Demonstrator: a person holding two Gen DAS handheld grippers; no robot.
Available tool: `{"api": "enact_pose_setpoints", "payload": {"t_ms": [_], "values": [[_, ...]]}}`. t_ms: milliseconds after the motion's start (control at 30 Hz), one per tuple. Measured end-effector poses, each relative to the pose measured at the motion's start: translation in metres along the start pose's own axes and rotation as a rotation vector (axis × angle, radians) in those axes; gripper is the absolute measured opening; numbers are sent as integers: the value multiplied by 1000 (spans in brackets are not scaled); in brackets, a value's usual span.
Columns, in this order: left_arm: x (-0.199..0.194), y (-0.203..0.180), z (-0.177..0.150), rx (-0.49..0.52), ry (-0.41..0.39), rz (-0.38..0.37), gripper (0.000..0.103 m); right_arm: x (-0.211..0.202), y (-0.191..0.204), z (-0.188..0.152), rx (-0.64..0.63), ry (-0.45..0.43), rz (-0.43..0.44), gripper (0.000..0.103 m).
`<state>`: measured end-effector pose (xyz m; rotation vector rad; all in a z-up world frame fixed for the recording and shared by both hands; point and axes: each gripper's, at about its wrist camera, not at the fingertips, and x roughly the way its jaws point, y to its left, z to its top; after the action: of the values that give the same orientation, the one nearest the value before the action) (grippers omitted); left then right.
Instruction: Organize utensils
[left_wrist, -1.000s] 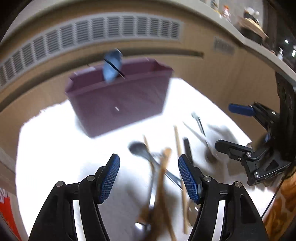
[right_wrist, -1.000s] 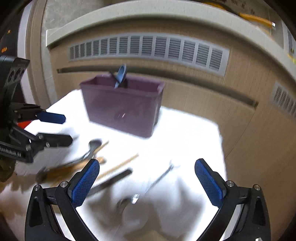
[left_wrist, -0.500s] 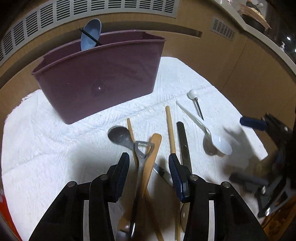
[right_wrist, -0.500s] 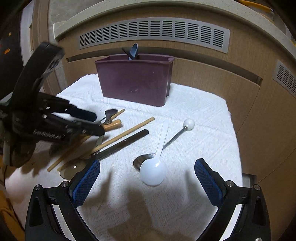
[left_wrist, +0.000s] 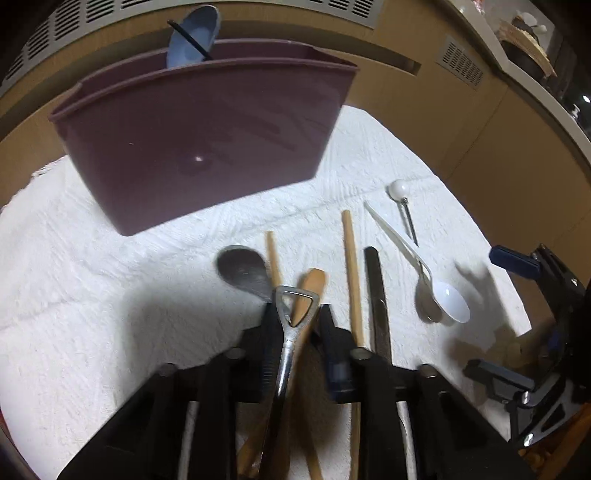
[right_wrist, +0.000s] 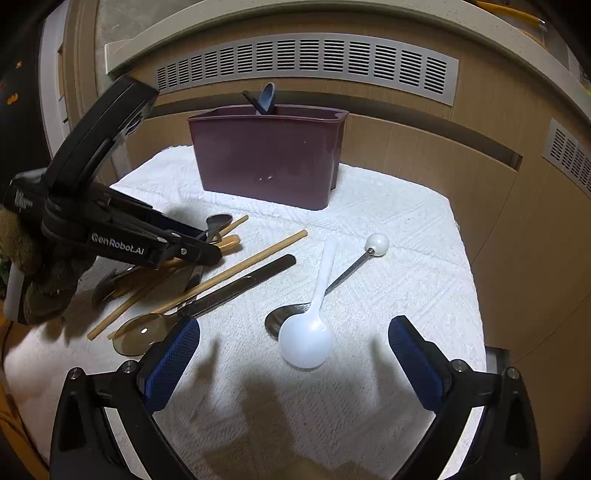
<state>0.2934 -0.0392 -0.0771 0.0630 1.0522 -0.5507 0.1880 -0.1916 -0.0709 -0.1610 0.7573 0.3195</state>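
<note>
White towel (right_wrist: 369, 229), left tool (left_wrist: 295, 325) angled down, closing on bottle opener (left_wrist: 291, 321), right tool (right_wrist: 295, 354) released.

Handles of bottle opener (left_wrist: 293, 314) and wooden spatula (left_wrist: 308, 291) behind left fingers (left_wrist: 334, 354).

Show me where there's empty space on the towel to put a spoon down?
Free: the big patch of white towel left of the gray spoon and below the purple bin, and the near strip by the right gripper, below the white spoon. Crowded: the pile of chopsticks and bottle opener around the left gripper.
</note>
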Motion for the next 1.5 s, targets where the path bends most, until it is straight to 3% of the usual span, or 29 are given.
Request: {"api": "enact_pose_setpoints", "payload": {"t_ms": [200,367,433,500,767,867,1000,1267,1500], "values": [[-41,6,-9,-30,-145,46,20,2,-22,11,62,1,-47,101],[-84,12,-22,-48,-273,98,19,17,-47,33,105,8,-169,101],[-97,17,-27,-61,-313,113,18,28,-56,41,130,20,-199,87],[-103,22,-29,-75,-333,115,18,44,-63,50,164,60,-213,57],[-107,36,-39,-110,-344,93,17,90,-66,62,239,152,-225,48],[-100,37,-39,-120,-331,82,17,98,-67,65,239,169,-238,44],[-82,45,-39,-152,-248,85,18,100,-62,69,220,179,-227,21],[-37,55,-25,-211,-89,127,22,88,-40,67,121,140,-209,20],[-7,51,1,-170,7,222,30,55,-28,66,90,54,-171,20]]}}
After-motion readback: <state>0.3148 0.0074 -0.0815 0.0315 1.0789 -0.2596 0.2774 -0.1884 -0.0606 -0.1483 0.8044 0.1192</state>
